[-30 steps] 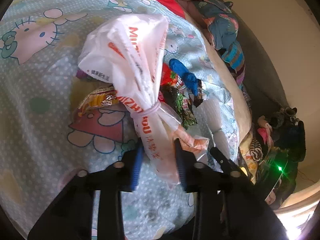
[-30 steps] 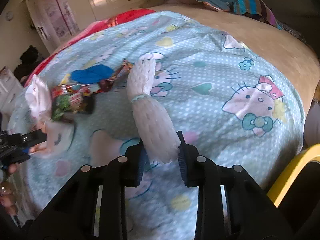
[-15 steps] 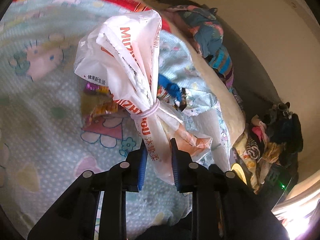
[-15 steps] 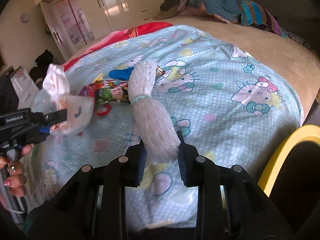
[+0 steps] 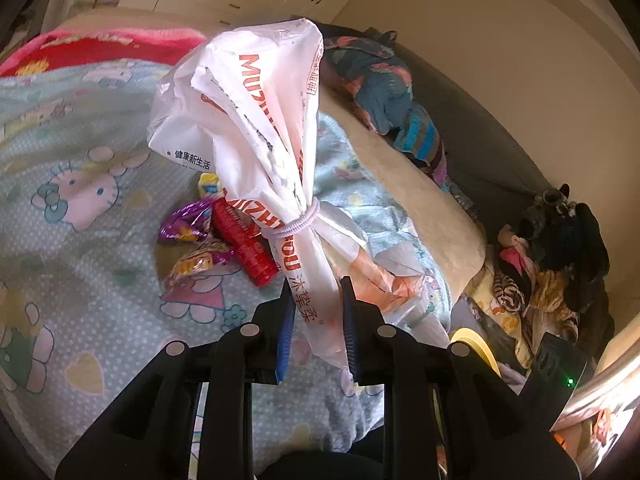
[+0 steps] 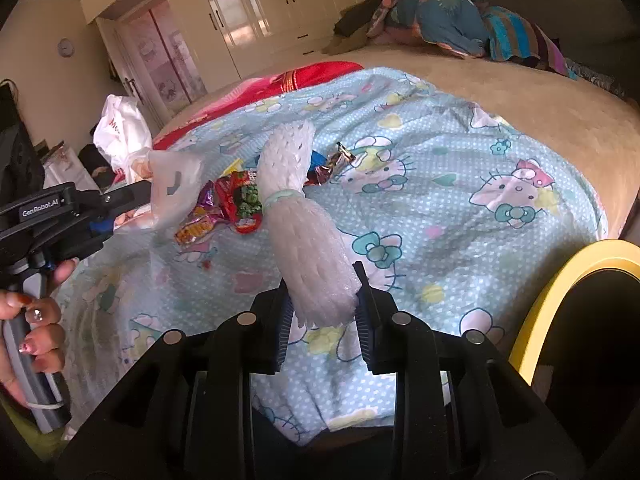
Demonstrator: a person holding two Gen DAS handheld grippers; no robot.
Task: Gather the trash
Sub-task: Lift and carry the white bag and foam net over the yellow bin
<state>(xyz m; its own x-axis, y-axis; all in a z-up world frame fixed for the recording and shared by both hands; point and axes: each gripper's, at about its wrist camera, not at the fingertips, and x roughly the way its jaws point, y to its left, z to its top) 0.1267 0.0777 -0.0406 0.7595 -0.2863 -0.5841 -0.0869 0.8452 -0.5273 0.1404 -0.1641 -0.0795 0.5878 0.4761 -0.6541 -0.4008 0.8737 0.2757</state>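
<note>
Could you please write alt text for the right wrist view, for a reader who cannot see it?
The right gripper holds a banded roll of white foam netting above a cartoon-print bedsheet strewn with snack wrappers. At left, the left gripper holds a white plastic bag; a yellow bin rim shows at right.

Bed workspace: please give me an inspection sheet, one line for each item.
Surface: blue cartoon-print bedsheet over a beige bed.
Job's things: white plastic bag tied with a band; white foam net roll; snack wrappers loose on the sheet.
Clutter: clothes pile at the far side of the bed.
Grippers: left hand-held gripper shut on the bag; right hand-held gripper shut on the foam roll.
Cables: nothing seen.
Surroundings: cream wardrobe; yellow bin rim.
</note>
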